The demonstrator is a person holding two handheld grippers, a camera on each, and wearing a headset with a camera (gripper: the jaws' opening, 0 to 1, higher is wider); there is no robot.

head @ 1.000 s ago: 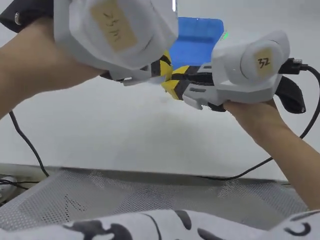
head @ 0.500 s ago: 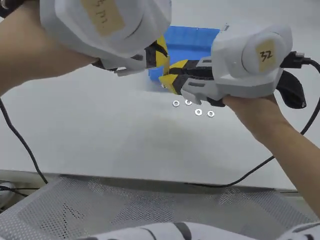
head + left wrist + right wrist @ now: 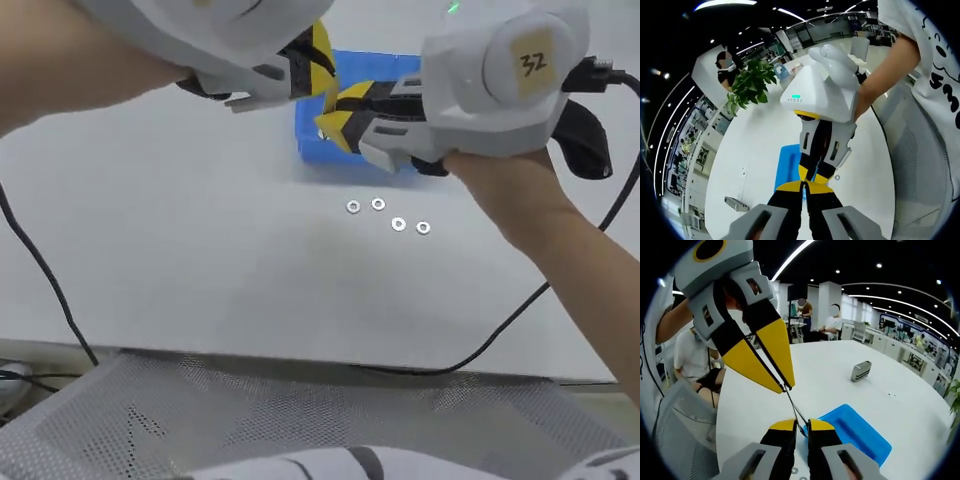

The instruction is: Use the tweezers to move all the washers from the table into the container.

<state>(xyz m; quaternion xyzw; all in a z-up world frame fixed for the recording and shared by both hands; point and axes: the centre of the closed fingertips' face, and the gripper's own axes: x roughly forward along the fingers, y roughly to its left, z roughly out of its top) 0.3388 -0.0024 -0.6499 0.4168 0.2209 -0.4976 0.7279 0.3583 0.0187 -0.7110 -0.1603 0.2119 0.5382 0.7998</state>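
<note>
Metal washers (image 3: 399, 224) look tiny, light and slippery, so nip one by its rim; left gripper (image 3: 804, 186) and right gripper (image 3: 800, 426) seem squeezed onto the tweezers (image 3: 793, 407).

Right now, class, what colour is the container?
The container is blue; the right gripper view shows it best.

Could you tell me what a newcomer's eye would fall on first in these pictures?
The left hand-held gripper and the right hand-held gripper face each other tip to tip above the white table, with thin tweezers running between their yellow jaws. A blue container sits on the table partly hidden by those tips. Four small washers lie in a loose row on the table, on the person's side of the container.
</note>
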